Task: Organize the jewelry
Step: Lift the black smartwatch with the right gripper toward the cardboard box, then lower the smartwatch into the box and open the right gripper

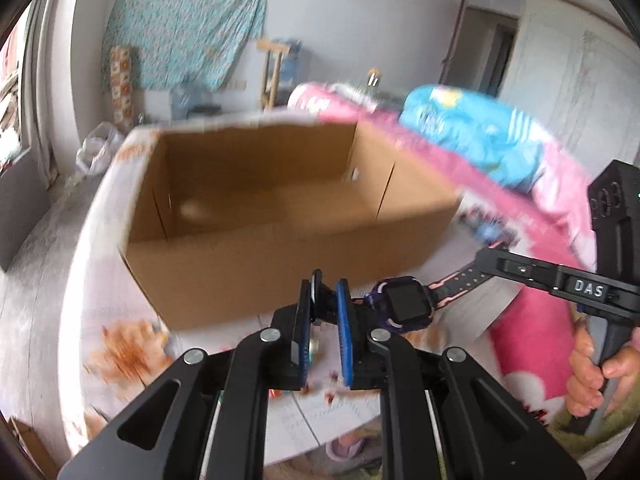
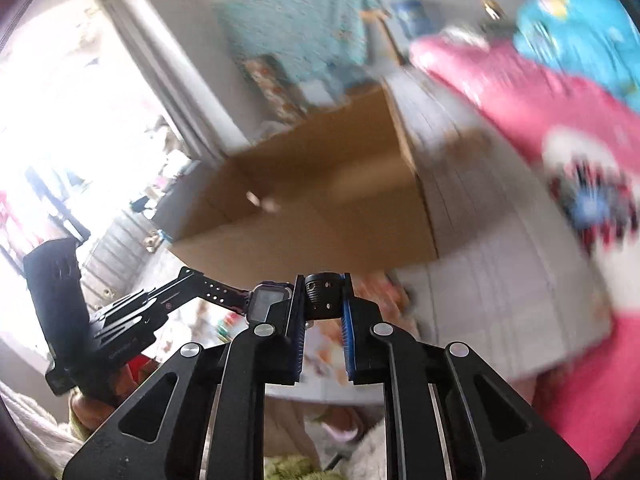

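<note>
Left wrist view: a child's smartwatch (image 1: 402, 304) with a purple case, a dark square screen and a black-and-pink strap hangs stretched in the air in front of an open cardboard box (image 1: 280, 216). The left gripper (image 1: 323, 312) has its blue-padded jaws pinched on one end of the strap, near the case; the strap end shows as a dark loop between the pads. The other end runs right to the right gripper (image 1: 486, 256), whose narrow jaws are closed on it; a hand (image 1: 592, 376) holds that gripper's handle at the right edge. The box stands on a surface under a pale cloth with orange prints (image 1: 128, 348), blurred by motion. Behind it lie pink bedding (image 1: 500, 200) and a blue bundle (image 1: 472, 128), both smeared.

Right wrist view: the right gripper (image 2: 323, 308) fills the foreground, its jaws pressed on a black perforated strap end rolled between the pads. The watch (image 2: 270, 302) sits just left of them, seen edge-on, its screen pale with glare and the purple barely visible. The strap runs on left to the left gripper (image 2: 182, 280), whose jaw tips are too small to read here. The box interior is hidden; the window at left is blown out.
</note>
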`<action>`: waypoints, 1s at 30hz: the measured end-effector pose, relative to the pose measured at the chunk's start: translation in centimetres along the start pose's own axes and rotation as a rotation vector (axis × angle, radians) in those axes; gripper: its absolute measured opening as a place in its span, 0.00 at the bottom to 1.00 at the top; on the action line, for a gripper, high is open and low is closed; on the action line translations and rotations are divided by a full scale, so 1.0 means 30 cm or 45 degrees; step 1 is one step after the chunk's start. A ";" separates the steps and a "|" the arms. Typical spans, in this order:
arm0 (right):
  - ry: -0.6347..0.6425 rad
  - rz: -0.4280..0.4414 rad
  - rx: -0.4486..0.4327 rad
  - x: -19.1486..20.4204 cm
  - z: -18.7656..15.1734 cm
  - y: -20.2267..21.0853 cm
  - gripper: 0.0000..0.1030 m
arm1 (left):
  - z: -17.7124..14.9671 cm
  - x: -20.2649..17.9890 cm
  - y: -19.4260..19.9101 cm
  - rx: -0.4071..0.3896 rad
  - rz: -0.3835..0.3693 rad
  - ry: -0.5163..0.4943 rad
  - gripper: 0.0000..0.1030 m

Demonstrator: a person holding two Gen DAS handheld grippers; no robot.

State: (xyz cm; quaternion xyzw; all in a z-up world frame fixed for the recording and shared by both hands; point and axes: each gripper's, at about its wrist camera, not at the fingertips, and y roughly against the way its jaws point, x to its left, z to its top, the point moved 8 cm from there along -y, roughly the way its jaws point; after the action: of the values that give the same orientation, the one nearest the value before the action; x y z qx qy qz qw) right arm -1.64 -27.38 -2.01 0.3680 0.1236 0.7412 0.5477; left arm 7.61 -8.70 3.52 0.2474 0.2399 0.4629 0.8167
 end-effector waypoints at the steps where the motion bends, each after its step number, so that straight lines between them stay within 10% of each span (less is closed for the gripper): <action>1: 0.050 0.005 -0.025 0.029 0.045 0.011 0.14 | 0.062 0.010 0.035 -0.048 0.003 -0.024 0.11; 7: 0.274 0.066 -0.048 0.185 0.374 -0.113 0.14 | 0.349 0.121 0.028 -0.157 0.142 -0.138 0.11; 15: 0.307 -0.123 0.477 0.115 0.512 -0.692 0.14 | 0.387 0.350 -0.475 0.412 0.261 -0.102 0.11; 20: 0.338 -0.256 0.628 0.016 0.461 -0.798 0.30 | 0.354 0.414 -0.606 0.593 0.288 -0.038 0.12; 30: 0.380 -0.312 0.504 -0.083 0.476 -0.687 0.41 | 0.385 0.385 -0.613 0.523 0.263 -0.057 0.27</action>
State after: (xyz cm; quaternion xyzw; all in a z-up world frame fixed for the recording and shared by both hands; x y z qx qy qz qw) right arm 23.25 -25.15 -5.13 0.3368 0.3888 0.6770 0.5263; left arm 31.76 -8.96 -1.08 0.4417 0.2843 0.4800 0.7026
